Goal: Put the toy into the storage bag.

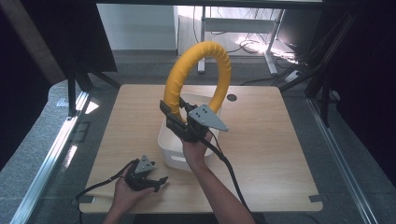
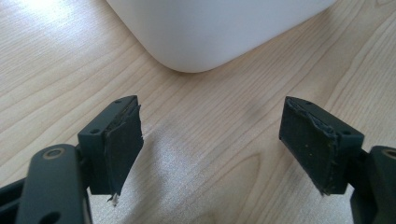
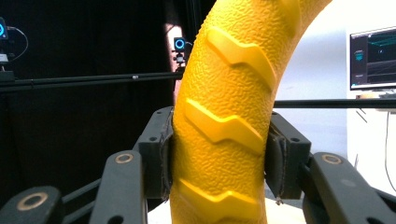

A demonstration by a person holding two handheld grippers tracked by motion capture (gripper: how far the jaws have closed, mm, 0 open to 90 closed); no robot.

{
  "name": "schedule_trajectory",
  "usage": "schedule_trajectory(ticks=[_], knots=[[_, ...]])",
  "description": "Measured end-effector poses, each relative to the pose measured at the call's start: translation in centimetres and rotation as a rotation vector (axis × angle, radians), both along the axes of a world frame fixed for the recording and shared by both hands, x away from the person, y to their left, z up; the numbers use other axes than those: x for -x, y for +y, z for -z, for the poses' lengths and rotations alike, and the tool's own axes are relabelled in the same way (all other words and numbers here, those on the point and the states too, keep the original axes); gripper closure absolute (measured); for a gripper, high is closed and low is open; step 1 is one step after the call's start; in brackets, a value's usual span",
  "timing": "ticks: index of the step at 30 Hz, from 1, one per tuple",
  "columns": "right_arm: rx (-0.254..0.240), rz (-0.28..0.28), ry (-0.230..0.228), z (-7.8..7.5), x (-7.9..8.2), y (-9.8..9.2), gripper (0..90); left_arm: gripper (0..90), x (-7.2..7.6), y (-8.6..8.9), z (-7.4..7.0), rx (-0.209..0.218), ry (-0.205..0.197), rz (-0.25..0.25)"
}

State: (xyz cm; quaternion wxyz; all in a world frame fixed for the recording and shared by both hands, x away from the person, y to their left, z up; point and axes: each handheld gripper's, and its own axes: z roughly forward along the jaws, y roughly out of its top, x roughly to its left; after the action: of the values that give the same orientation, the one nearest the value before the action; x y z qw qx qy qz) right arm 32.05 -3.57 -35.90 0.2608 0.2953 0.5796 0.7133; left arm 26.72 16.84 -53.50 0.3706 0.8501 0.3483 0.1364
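- High view: the right gripper (image 1: 173, 122) holds a yellow ring (image 1: 198, 74) upright over the white bin (image 1: 169, 151), which sits mid-table toward the near edge. The left gripper (image 1: 158, 183) rests near the near-left corner, beside the bin.
- Left gripper view: jaws wide apart, nothing between them, with the bin's corner (image 2: 196, 42) just ahead.
- Right gripper view: jaws clamp the ring's (image 3: 224, 130) ribbed side. The ring stands tall above the grip, so it could swing and catch the bin's rim.
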Motion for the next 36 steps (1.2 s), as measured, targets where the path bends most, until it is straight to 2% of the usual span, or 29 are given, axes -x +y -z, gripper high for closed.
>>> schedule_trajectory(ticks=[15, 36], knots=[[-0.007, 0.003, 0.024, 1.7, 0.4, 1.8, 50.2, 21.4, 0.0, 0.0, 0.0, 0.001, -0.006, 0.0], [-0.015, 0.006, 0.076, 3.1, 0.4, 1.8, 50.0, 21.4, 0.0, -0.1, 0.1, 0.0, 0.0, 0.003]])
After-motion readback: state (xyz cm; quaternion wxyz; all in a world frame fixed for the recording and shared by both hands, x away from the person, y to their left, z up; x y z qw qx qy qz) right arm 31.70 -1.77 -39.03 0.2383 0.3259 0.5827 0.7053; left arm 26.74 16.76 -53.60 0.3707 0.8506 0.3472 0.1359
